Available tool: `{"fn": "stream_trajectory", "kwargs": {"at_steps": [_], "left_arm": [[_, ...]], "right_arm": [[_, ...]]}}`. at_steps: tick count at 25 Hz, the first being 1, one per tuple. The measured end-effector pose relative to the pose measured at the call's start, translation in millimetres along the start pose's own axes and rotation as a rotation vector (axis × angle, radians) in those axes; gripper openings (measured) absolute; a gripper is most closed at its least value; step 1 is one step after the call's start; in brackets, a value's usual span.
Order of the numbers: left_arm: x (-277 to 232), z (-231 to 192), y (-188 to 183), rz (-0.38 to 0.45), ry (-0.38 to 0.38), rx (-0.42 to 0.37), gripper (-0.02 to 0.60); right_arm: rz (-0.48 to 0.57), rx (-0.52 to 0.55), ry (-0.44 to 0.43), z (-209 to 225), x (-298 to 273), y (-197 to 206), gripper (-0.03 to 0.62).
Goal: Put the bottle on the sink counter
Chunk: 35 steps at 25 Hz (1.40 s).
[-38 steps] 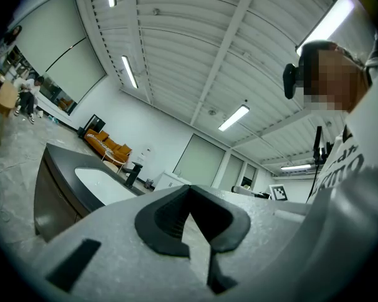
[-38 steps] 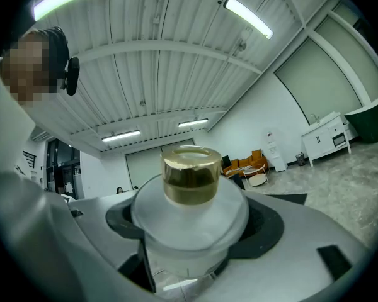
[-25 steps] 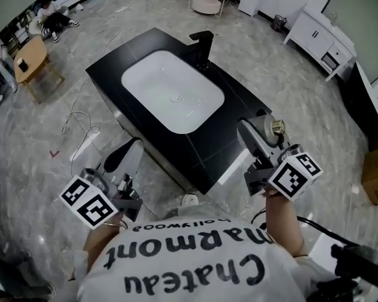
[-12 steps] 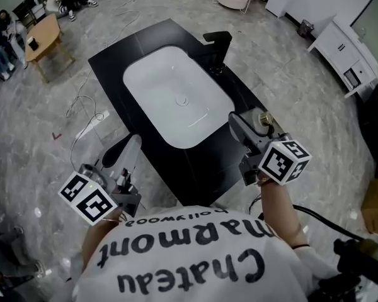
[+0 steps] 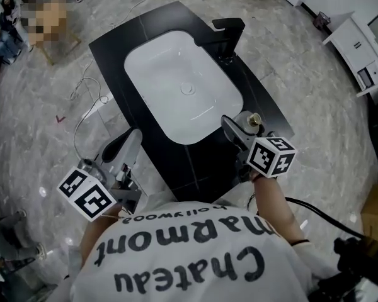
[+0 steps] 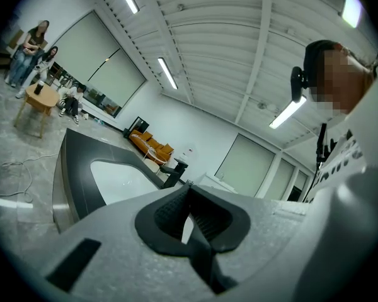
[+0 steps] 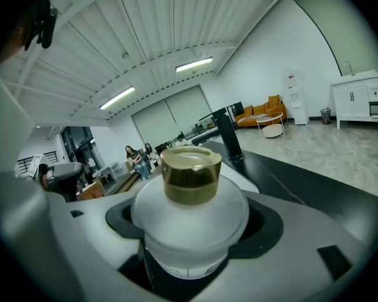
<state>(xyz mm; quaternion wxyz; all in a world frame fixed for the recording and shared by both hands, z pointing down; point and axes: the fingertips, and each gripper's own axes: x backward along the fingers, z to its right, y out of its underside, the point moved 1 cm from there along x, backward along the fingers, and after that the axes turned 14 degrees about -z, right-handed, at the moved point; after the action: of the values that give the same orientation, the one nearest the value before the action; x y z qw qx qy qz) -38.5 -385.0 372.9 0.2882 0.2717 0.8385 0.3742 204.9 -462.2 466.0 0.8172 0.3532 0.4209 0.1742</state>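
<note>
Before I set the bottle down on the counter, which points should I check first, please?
1. Grip: ok. The right tool is shut on the bottle, around its frosted body.
2. Position: ok. The bottle is over the black counter, right of the basin.
3. Landing spot: ok. That strip of counter looks bare.
4. Height above the counter: cannot tell.
5. Left tool: ok. Shut, empty, off to the counter's left side.
6. Faucet: ok. It stands at the far edge, apart from the bottle.
</note>
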Motion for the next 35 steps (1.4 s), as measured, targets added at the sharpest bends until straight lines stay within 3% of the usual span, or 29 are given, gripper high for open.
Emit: {"fn": "stream_trajectory", "kwargs": {"at_steps": [10,21,35], "left_arm": [[-19.9,-0.1,9.2,-0.042,0.019,0.013,0.014],[0.4,-6.8,12.9,-0.008,-0.006,0.037,0.014],[2.1,12.7,8.4,0.002,0.012,0.008,0.014]], "right_arm": [[-0.1,0.038,0.054,4.7,-21.8,35.0,0.344],[-0.162,0.083,0.108,7.6,-27.9,58.8,0.344],[-0.132,0.144,0.131,3.8,-25.9,63.7,0.344]]}}
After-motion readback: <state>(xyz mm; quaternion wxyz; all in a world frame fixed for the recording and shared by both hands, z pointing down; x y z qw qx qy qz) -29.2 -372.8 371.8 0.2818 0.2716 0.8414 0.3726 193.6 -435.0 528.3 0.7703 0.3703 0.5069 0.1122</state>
